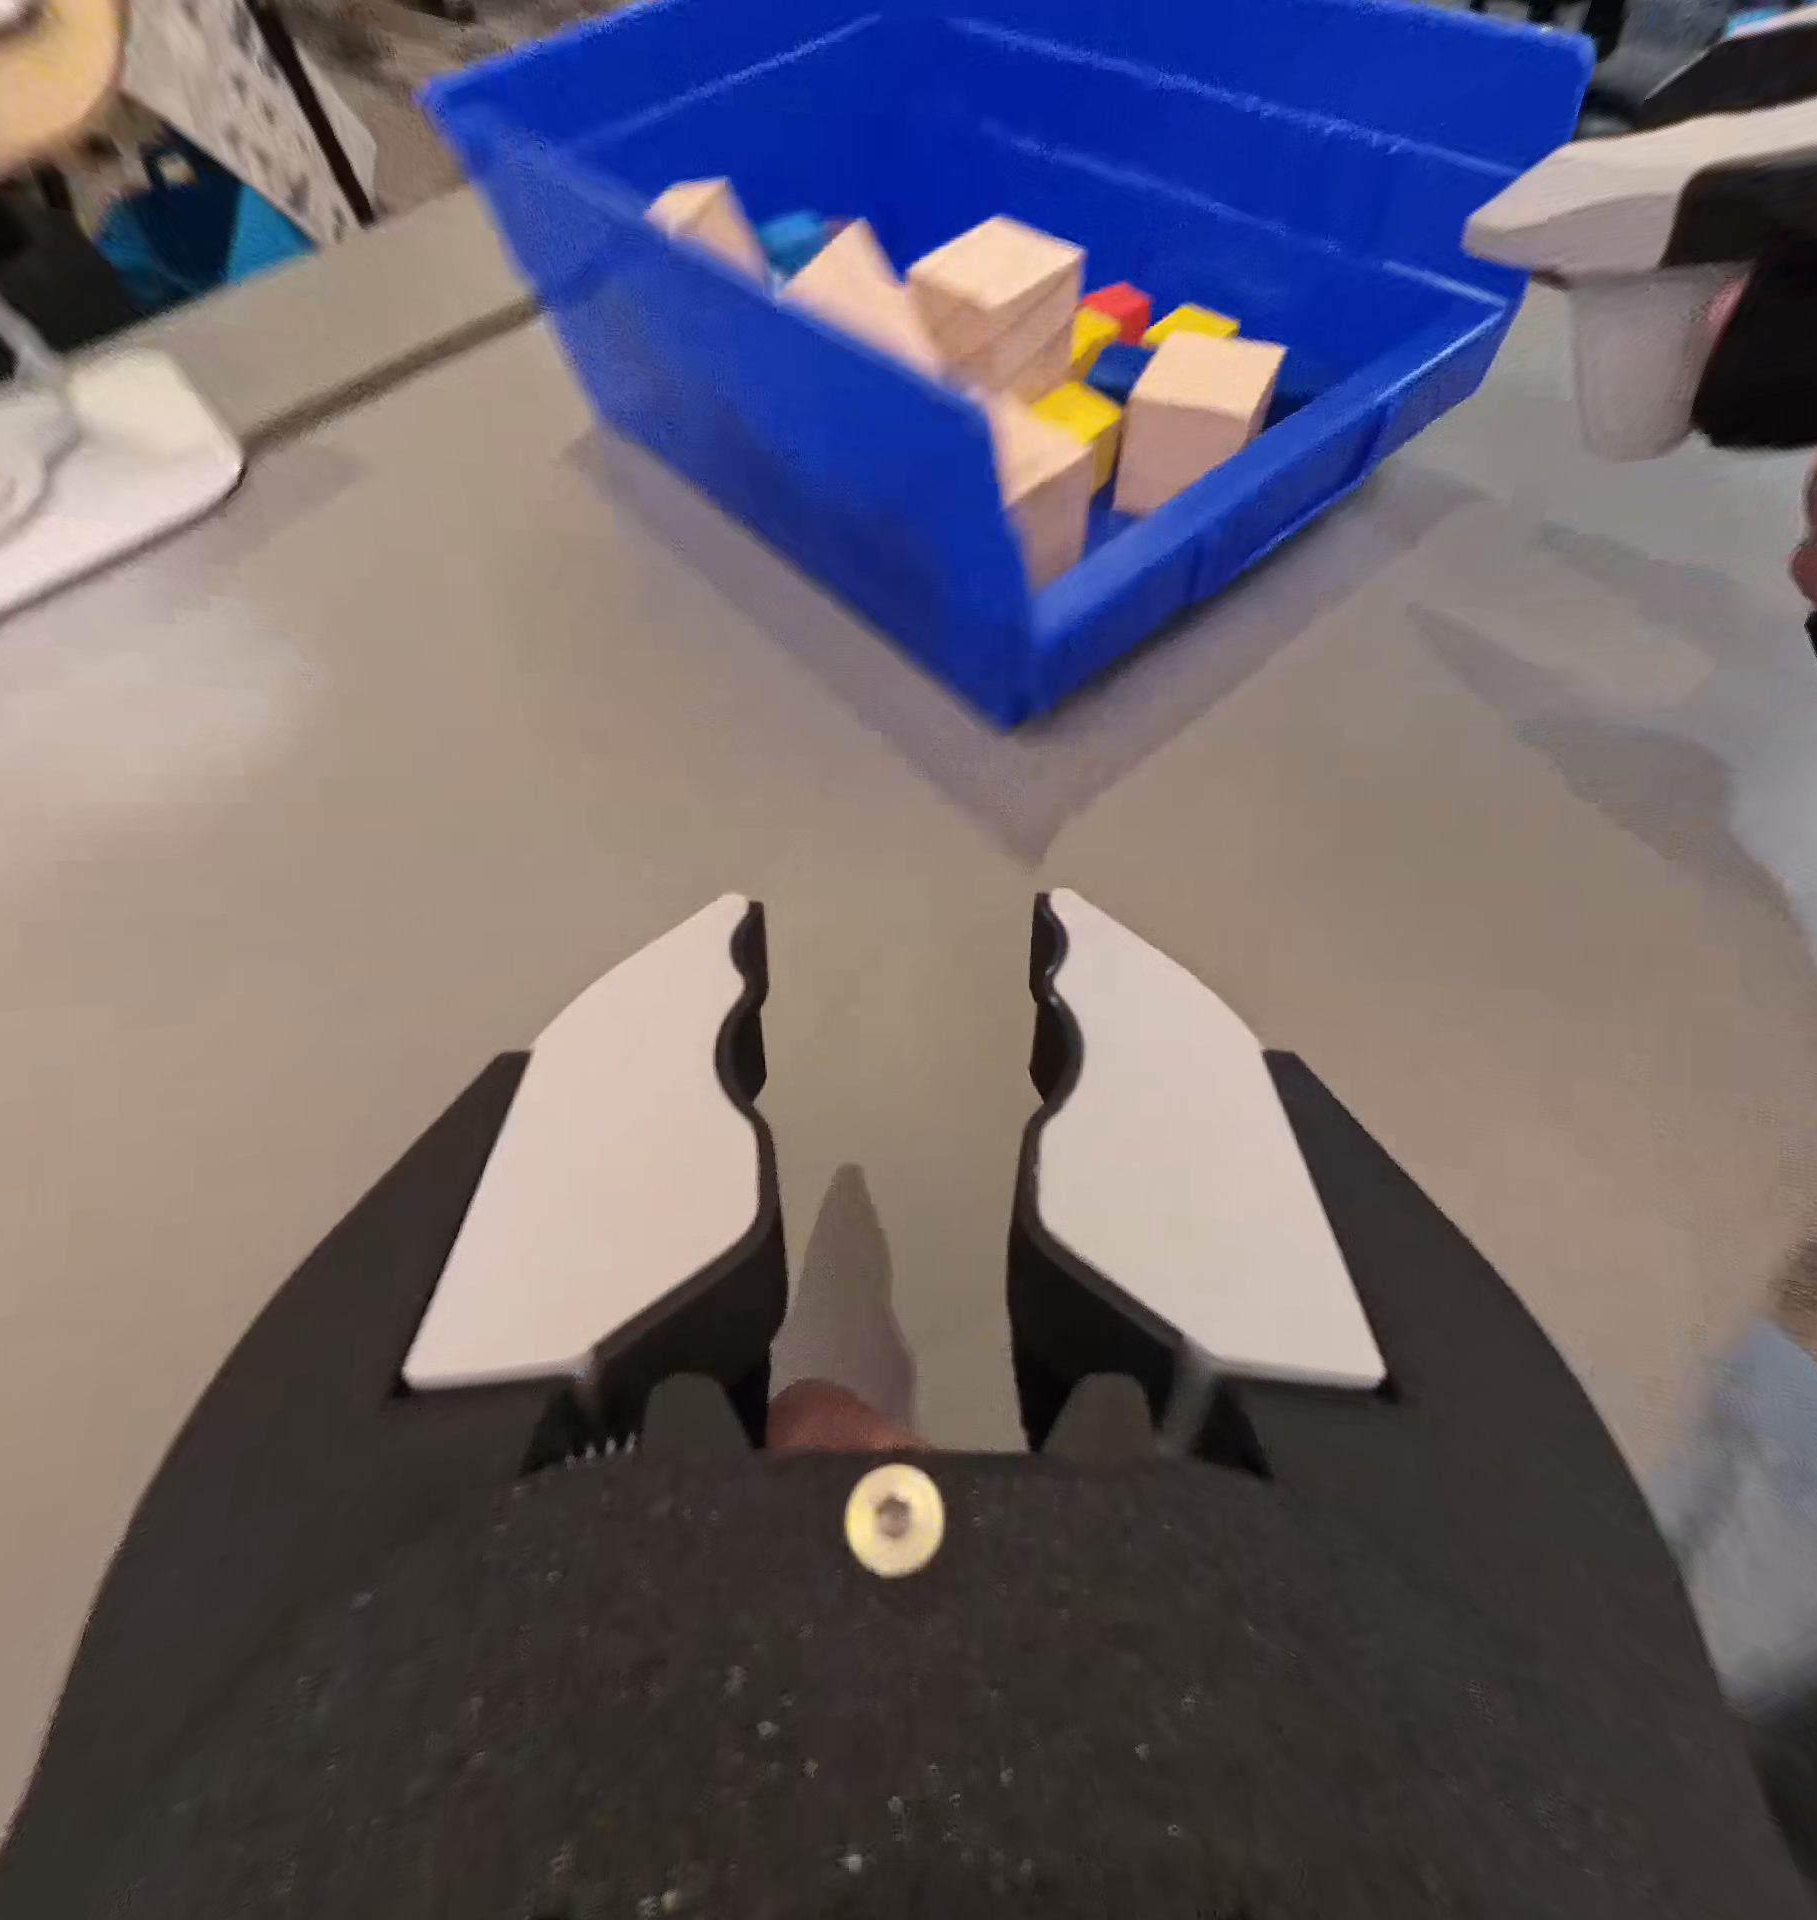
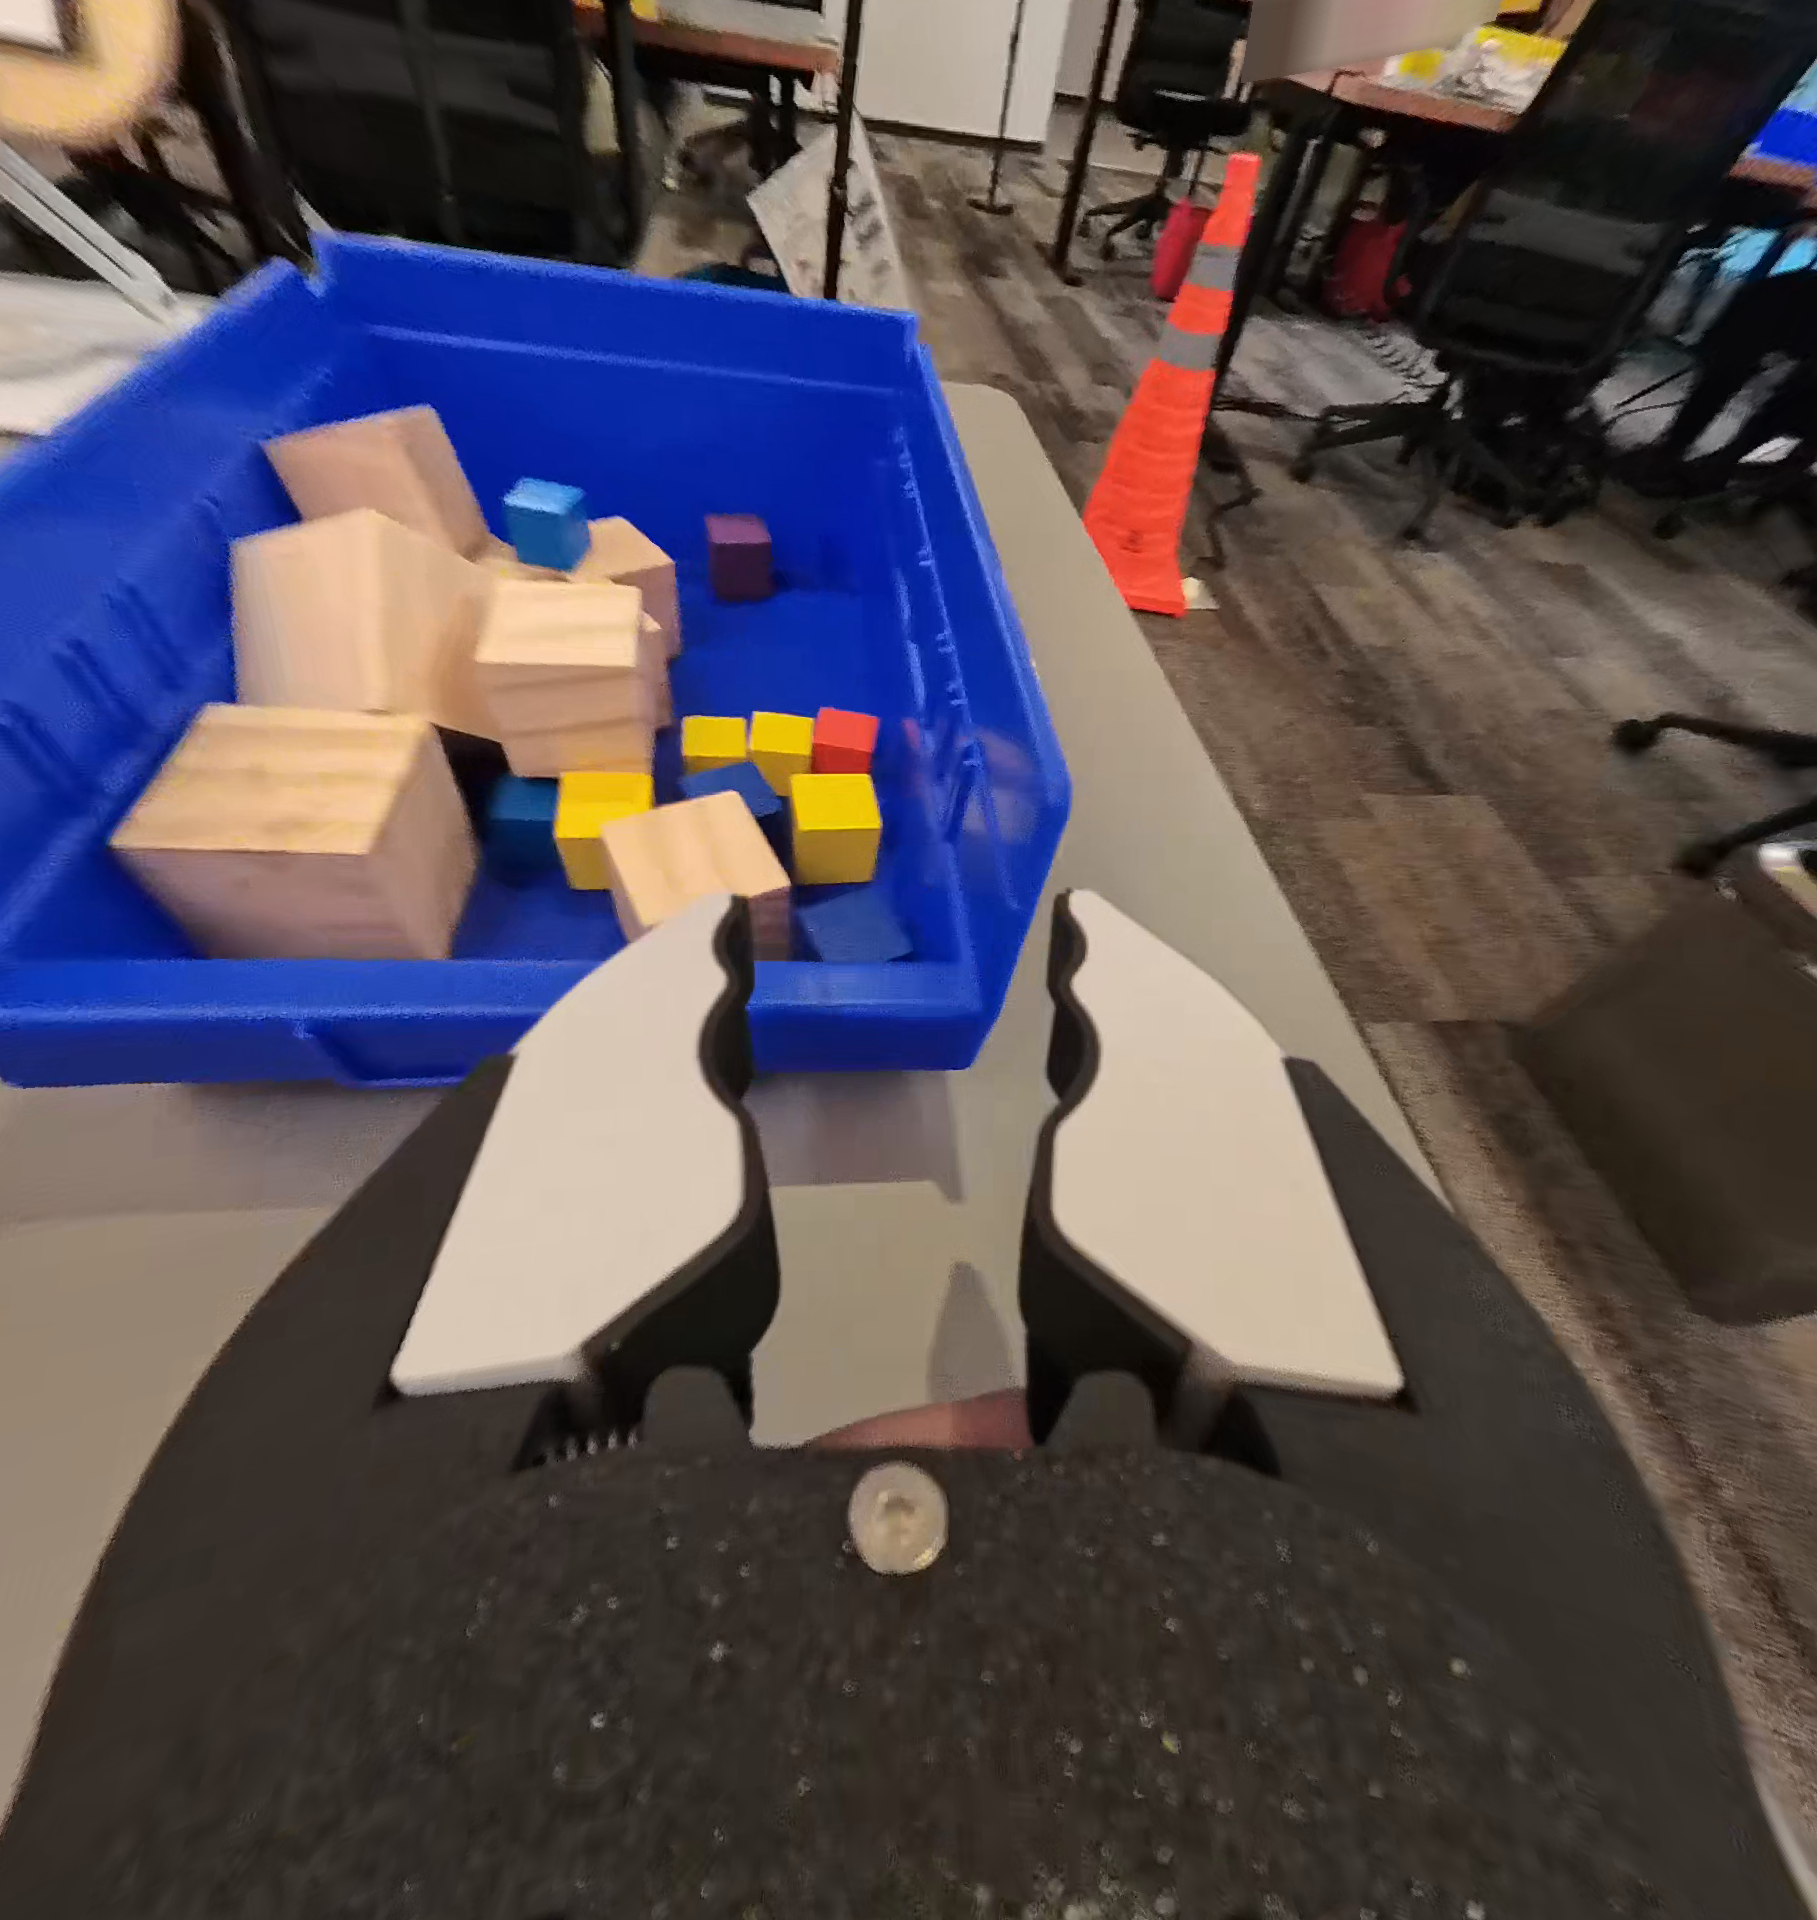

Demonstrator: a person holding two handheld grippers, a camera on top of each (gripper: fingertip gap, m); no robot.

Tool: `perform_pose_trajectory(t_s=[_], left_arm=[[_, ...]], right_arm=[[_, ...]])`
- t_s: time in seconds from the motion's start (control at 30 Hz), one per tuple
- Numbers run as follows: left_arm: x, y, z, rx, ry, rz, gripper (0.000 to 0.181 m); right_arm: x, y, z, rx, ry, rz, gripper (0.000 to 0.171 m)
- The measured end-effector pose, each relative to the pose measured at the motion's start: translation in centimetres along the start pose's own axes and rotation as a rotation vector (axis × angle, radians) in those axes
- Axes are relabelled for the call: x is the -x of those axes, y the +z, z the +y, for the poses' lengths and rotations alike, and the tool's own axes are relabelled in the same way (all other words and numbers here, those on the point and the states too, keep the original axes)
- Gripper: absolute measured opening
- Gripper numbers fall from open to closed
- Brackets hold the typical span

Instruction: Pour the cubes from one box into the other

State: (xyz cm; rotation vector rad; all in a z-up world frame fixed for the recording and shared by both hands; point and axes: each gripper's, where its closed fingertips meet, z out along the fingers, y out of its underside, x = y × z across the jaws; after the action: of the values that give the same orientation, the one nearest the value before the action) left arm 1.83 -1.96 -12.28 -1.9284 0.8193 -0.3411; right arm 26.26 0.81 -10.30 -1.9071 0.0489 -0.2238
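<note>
Your left wrist view is smeared: the box [image 1: 779, 436] has soft edges, and its near wall hides the lower halves of the cubes [image 1: 997, 301]. The right gripper [image 1: 1631, 301] is cut off by that picture's right edge, so you can't read its jaws there. In your right wrist view, a finger [image 2: 623, 1132] covers part of the box's near rim [image 2: 862, 1013].

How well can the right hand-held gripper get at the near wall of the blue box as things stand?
Probably well. The right hand-held gripper is open and empty, just in front of the blue box, with only bare table between them.
</note>
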Motion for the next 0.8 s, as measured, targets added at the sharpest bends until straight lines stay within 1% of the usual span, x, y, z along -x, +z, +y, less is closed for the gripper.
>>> perform_pose_trajectory(t_s=[0.03,0.1,0.13,0.2,0.23,0.27,0.3,0.33,0.37,0.4,0.43,0.53,0.63,0.7,0.8], left_arm=[[-0.8,2.3,-1.3,0.002,0.008,-0.060,0.047],[-0.7,6.0,-3.5,-0.008,-0.027,-0.187,0.047],[-0.8,7.6,-4.2,-0.016,-0.072,-0.201,0.047],[-1.2,10.0,-4.8,0.001,-0.209,-0.161,0.048],[-1.0,10.7,-5.0,0.006,-0.277,-0.151,0.042],[-0.3,11.0,-5.1,0.001,-0.338,-0.162,0.023],[0.2,11.0,-5.2,-0.012,-0.384,-0.155,0.016],[0.5,11.0,-5.1,-0.016,-0.400,-0.161,0.015],[0.8,10.9,-5.0,-0.011,-0.387,-0.176,0.013],[0.9,10.7,-4.9,0.004,-0.377,-0.193,0.012],[0.9,10.6,-4.8,0.022,-0.368,-0.208,0.010],[1.4,10.0,-4.4,0.045,-0.355,-0.234,0.007],[2.9,7.5,-3.6,0.023,-0.377,-0.249,0.005],[5.1,4.7,-3.3,-0.021,-0.366,-0.281,0.005],[10.2,-0.6,-2.1,-0.054,-0.367,-0.343,0.004]], right_arm=[[-0.1,0.3,0.0,0.006,-0.011,0.008,0.054],[-0.3,1.0,0.0,0.010,0.032,-0.015,0.054],[-0.3,1.7,0.3,0.026,0.085,-0.052,0.054],[0.0,3.2,0.6,0.063,0.193,-0.141,0.056],[-0.1,4.0,0.7,0.080,0.215,-0.160,0.056],[-0.4,4.7,0.8,0.098,0.211,-0.157,0.052],[-0.8,5.2,1.0,0.117,0.196,-0.143,0.043],[-0.8,5.5,1.2,0.129,0.187,-0.141,0.036],[-0.1,5.5,1.1,0.121,0.205,-0.193,0.025],[0.2,5.5,1.0,0.122,0.257,-0.205,0.015],[-0.2,5.5,1.1,0.133,0.302,-0.174,0.005],[0.2,4.7,0.8,0.142,0.271,-0.125,0.003],[2.6,2.8,-1.2,0.083,0.222,-0.115,0.002],[5.5,1.2,-3.0,0.028,0.191,-0.114,0.002],[12.2,-0.6,-5.1,-0.025,0.204,-0.173,0.002]])
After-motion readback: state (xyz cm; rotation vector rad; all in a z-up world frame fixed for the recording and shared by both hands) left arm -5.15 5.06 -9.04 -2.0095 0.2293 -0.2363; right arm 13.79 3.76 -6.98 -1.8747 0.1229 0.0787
